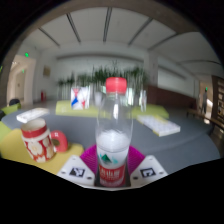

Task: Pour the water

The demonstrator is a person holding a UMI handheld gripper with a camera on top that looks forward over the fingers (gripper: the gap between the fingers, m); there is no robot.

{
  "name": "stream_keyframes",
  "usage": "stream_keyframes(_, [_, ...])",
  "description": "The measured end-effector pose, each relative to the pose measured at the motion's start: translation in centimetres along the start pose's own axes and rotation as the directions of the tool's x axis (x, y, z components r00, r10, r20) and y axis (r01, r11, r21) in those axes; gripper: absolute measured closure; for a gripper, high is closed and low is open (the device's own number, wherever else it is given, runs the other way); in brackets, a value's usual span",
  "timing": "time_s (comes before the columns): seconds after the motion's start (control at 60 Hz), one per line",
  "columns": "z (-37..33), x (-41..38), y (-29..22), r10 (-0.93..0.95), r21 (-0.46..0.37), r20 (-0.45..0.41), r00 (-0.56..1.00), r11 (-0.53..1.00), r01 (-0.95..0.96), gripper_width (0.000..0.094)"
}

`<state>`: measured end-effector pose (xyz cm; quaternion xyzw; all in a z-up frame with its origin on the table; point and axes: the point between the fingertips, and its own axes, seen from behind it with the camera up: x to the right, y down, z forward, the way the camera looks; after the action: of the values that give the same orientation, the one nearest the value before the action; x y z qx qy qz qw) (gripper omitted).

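Observation:
A clear plastic water bottle with a red cap and a red-and-green label stands upright between my fingers. My gripper is shut on its lower part, and the magenta pads press on both sides. A red and white cup stands on the grey table, to the left of the bottle and a little beyond the fingers. The bottle's base is hidden below the fingers.
A yellow-green surface lies under and left of the cup. A white flat object lies on the table beyond the bottle to the right. A yellow box and green plants stand at the table's far side.

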<state>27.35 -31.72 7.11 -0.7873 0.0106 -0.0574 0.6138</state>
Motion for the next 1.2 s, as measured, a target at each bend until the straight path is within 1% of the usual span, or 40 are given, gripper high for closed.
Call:
stream_keyframes(0.017, [0.0,0.0,-1.0,-0.001,0.047,0.003,1.0,0.999,0.001,0.0588])
stream_keyframes(0.05, [-0.3,0.1,-0.4,-0.006,0.029,-0.002,1.0,1.0,0.006,0.0589])
stream_keyframes(0.067, [-0.4,0.1,-0.9,-0.001,0.043,-0.002,1.0,0.999,0.001,0.0589])
stream_keyframes(0.083, [-0.6,0.1,-0.9,0.004,0.038,-0.004,1.0,0.999,-0.004,0.0587])
stream_keyframes(0.1, [0.1,2.0,-1.8,0.005,0.033,-0.005,1.0,0.999,-0.005,0.0584])
stream_keyframes(0.117, [-1.2,2.4,-1.3,0.006,0.035,-0.007,1.0,0.999,-0.006,0.0519])
stream_keyframes(0.133, [-0.5,0.2,-0.7,0.009,0.037,-0.012,1.0,0.999,-0.009,0.0539])
stream_keyframes(0.15, [-0.6,0.1,-0.7,0.01,0.038,-0.012,1.0,0.999,-0.009,0.052])
stream_keyframes(0.167, [-0.6,0.0,-0.7,0.01,0.036,-0.014,1.0,0.999,-0.01,0.046])
stream_keyframes(0.183, [-0.6,0.0,-0.7,0.013,0.032,-0.016,1.0,0.999,-0.012,0.0457])
stream_keyframes(0.217, [-0.6,0.0,-0.6,0.018,0.02,-0.02,1.0,1.0,-0.018,0.0415])
stream_keyframes(0.25, [-1.1,0.5,-0.5,0.021,-0.008,-0.027,0.999,1.0,-0.022,0.0387])
stream_keyframes(0.333, [-1.7,0.6,-0.1,0.037,-0.059,-0.048,0.998,0.997,-0.04,0.0057])
stream_keyframes(0.367, [-2.4,0.5,0.1,0.043,-0.084,-0.065,0.997,0.995,-0.048,0.0102])
stream_keyframes(0.383, [-3.0,1.5,0.0,0.044,-0.097,-0.07,0.997,0.994,-0.051,0.01])
stream_keyframes(0.433, [-4.8,0.9,-0.4,0.055,-0.119,-0.085,0.995,0.991,-0.065,0.0072])
stream_keyframes(0.55, [-10.1,-0.4,-1.9,0.033,-0.146,-0.086,0.996,0.988,-0.045,0.0083])
stream_keyframes(0.767, [-23.0,-3.5,-3.9,0.019,-0.184,-0.083,0.996,0.982,-0.034,0.0078])
stream_keyframes(1.0, [-34.4,-5.9,-5.2,0.003,-0.172,-0.09,0.996,0.985,-0.018,0.0079])
stream_keyframes(1.2, [-39.7,-6.5,-6.0,0.024,-0.14,-0.099,0.995,0.989,-0.038,0.0078])
